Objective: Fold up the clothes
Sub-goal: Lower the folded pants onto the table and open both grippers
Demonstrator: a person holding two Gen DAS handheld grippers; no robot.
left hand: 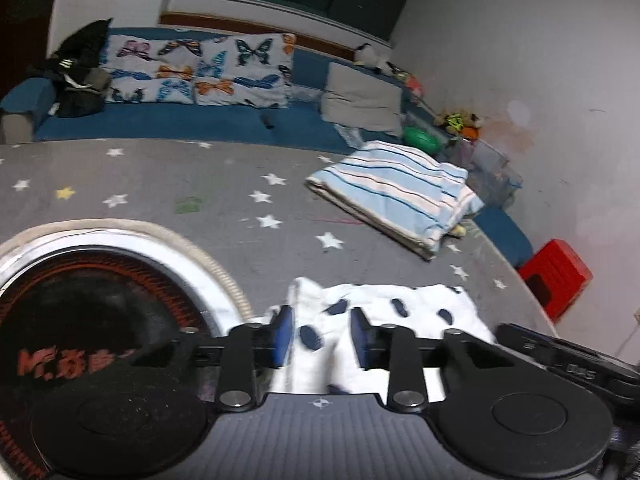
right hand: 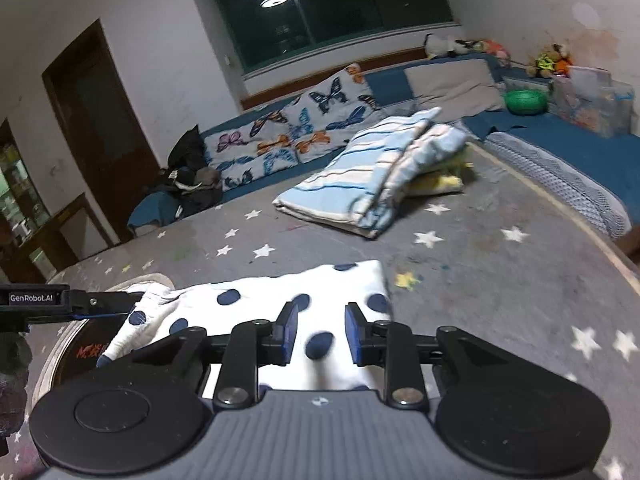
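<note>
A white garment with dark blue dots (left hand: 384, 312) lies on the grey star carpet, partly over a round black and red mat (left hand: 80, 320). My left gripper (left hand: 322, 340) is open, its blue pads on either side of a raised fold of the garment. In the right wrist view the same garment (right hand: 280, 304) lies flat. My right gripper (right hand: 318, 334) is open over its near edge, with cloth between the pads. The left gripper's body (right hand: 48, 304) shows at the garment's left end.
A folded blue and white striped blanket (left hand: 396, 192) lies further out on the carpet (left hand: 160, 184). A blue sofa (left hand: 180, 124) with butterfly pillows (left hand: 200, 72) runs along the wall. A red stool (left hand: 556, 276) stands at the right. Toys and a green bowl (right hand: 524, 100) sit in the corner.
</note>
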